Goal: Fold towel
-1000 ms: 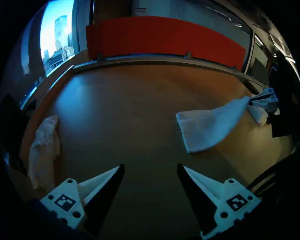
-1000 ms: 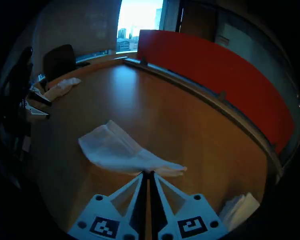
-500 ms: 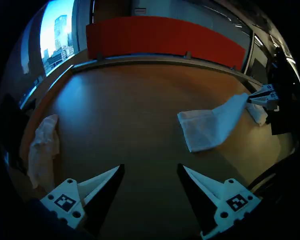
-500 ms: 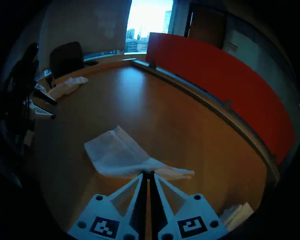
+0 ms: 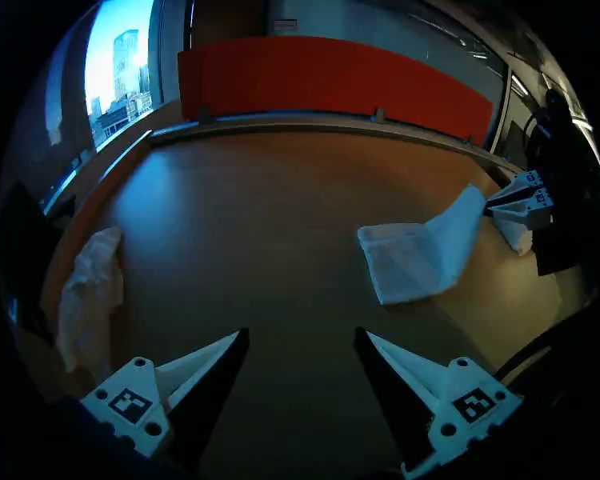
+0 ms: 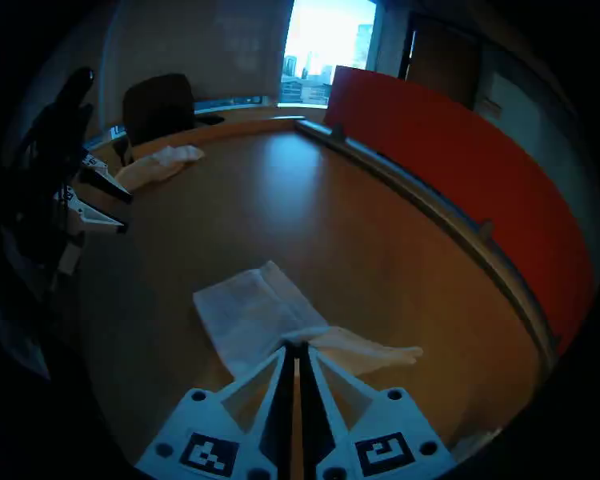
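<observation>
A white towel (image 5: 416, 252) lies on the wooden table (image 5: 252, 208), to the right in the left gripper view. Its far right corner is lifted off the table, pinched in my right gripper (image 5: 492, 206). In the right gripper view the towel (image 6: 252, 316) spreads just ahead of that gripper (image 6: 298, 352), whose fingers are shut on the raised edge, with a flap trailing to the right. My left gripper (image 5: 300, 344) hovers open over bare wood, well short of the towel, with nothing between its fingers. It also appears at the far left as the left gripper (image 6: 100, 200).
A crumpled white cloth (image 5: 88, 300) lies at the table's left edge, also seen as a cloth (image 6: 160, 164) near a dark chair (image 6: 160, 108). Another white cloth (image 5: 514, 234) sits under the right gripper. A red partition (image 5: 332, 76) lines the table's far edge.
My right gripper has carried the pinched towel corner inward over the rest of the towel, so the lifted flap looks shorter and steeper. The left gripper has stayed put, open.
</observation>
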Motion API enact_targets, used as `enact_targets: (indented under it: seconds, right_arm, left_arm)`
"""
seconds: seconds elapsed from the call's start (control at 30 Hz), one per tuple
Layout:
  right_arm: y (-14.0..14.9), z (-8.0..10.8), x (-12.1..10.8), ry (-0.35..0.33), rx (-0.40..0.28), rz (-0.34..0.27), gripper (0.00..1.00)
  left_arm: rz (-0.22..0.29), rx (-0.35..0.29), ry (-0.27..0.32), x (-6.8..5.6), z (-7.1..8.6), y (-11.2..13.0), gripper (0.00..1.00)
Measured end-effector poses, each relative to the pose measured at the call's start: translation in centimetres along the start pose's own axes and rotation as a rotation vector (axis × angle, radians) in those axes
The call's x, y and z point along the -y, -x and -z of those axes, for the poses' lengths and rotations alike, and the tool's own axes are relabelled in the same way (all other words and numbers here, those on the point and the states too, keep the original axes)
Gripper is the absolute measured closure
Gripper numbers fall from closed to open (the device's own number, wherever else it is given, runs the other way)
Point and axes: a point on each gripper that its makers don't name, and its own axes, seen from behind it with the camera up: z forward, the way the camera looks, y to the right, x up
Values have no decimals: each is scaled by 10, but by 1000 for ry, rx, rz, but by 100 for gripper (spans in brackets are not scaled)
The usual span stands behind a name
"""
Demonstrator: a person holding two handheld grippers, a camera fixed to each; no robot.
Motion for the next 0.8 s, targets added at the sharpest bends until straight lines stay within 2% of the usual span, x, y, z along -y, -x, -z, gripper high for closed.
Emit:
enact_targets:
  seconds: [0.3,0.5,0.8]
  right_arm:
    - [-16,-28,28,-80,6,36,96]
    - [-23,-51,51,-137,21,61,96]
    - [-16,-79,73,-179,58,55,96]
  left_arm:
    - [26,-7,-10,4,9,3,3]
    - [32,-14,-33,13,19,6,2]
    - [46,-8,-64,25,31,18,3]
